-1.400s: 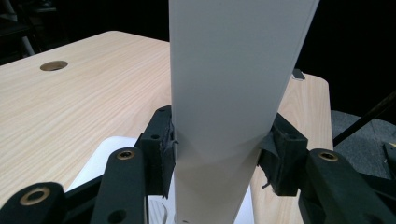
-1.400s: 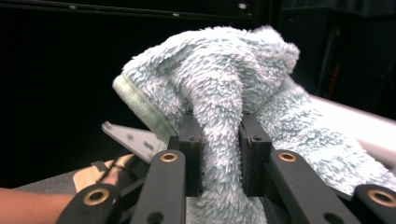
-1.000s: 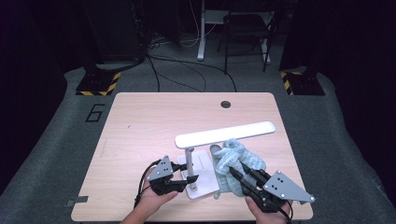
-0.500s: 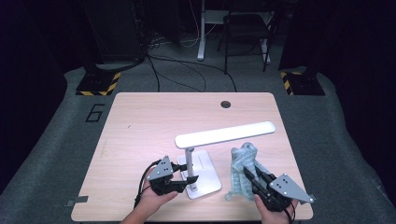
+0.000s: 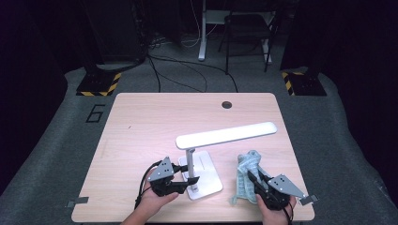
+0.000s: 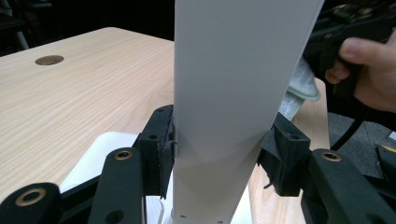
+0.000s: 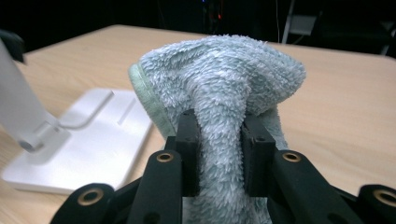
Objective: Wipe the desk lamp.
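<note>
Left tongs [image 5: 187, 174] clamped on the lamp's upright post [image 5: 190, 161], both pads flat against its sides, jaws fairly wide because the post is wide. In the left gripper view the post [image 6: 233, 93] rises straight up between my jaws.

Lamp base [image 5: 209, 176] sits flat on the surface [image 5: 141, 126], near the front edge, a bit left of centre. Lamp head [image 5: 227, 134] is a long white bar running from above the post out toward the right edge, angled slightly toward the far side.

Right tongs [image 5: 252, 179] pinched tight on the towel [image 5: 246, 176], light blue-green terry. Jaws almost together, with a bunched fold squeezed between the pads. In the right gripper view the towel [image 7: 224, 93] bulges up and over the jaw tips, hemmed edge on the left; the lamp base [image 7: 93, 140] is to the left of it, well clear.

In the high view the towel is near the front-right corner of the surface, just right of the lamp base and not touching it. It stands in a loose upright bunch. Lower end looks to reach the surface, upper end sits forward of my jaws. Can't tell how much of its weight rests on the surface.

My right hand [image 5: 274, 211] is at the front edge, my left hand [image 5: 155, 201] likewise. Round cable hole [image 5: 226, 104] near the far edge, right of centre.
</note>
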`<state>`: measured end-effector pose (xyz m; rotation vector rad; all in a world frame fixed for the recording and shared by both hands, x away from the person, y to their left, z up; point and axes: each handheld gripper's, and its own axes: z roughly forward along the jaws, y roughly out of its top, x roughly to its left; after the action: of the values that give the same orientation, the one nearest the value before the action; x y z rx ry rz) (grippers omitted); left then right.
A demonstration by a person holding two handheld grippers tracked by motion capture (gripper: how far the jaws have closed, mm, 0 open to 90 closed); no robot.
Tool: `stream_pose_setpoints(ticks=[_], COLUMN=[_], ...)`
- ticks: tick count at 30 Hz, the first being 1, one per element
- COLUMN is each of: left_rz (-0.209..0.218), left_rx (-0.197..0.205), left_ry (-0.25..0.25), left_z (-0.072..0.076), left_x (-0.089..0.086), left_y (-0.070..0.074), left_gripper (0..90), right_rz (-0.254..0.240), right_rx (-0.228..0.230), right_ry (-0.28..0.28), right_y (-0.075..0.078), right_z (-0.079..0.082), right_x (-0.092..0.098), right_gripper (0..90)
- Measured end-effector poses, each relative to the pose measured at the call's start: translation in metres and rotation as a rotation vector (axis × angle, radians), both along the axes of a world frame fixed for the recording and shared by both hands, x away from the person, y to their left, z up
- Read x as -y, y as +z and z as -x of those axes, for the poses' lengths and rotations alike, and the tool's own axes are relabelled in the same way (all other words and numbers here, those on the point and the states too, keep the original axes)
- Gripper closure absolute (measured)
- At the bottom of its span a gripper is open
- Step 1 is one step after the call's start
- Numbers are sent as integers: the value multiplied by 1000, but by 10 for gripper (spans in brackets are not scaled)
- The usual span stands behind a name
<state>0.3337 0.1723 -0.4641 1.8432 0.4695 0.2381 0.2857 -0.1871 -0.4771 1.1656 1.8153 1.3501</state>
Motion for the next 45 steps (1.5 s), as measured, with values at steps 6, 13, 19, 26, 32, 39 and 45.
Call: stream_pose_setpoints(ticks=[6,13,19,26,32,39,45], left_rz=[3,1,-2,-12,-12,19,-4], left_rx=[-2,-2,-10,-33,-29,-14,-4], left_ry=[2,3,2,-3,-5,-13,-32], left_z=[0,0,0,-2,-3,0,0], left_x=[0,0,-1,0,-2,-3,-3], left_y=[0,-1,-1,-3,-2,4,8], left_gripper=[500,498,493,470,464,453,437], right_rz=[17,66,49,29,37,22,37], right_rx=[-122,-201,-193,-182,-155,-75,-23], right_ry=[-6,6,-17,-44,-60,-104,-110], right_y=[-19,-33,-33,-33,-29,-17,-8], right_z=[-17,-28,-27,-26,-23,-12,-3], right_x=[2,-1,1,4,6,6,2], right_gripper=[717,677,581,463,427,377,369])
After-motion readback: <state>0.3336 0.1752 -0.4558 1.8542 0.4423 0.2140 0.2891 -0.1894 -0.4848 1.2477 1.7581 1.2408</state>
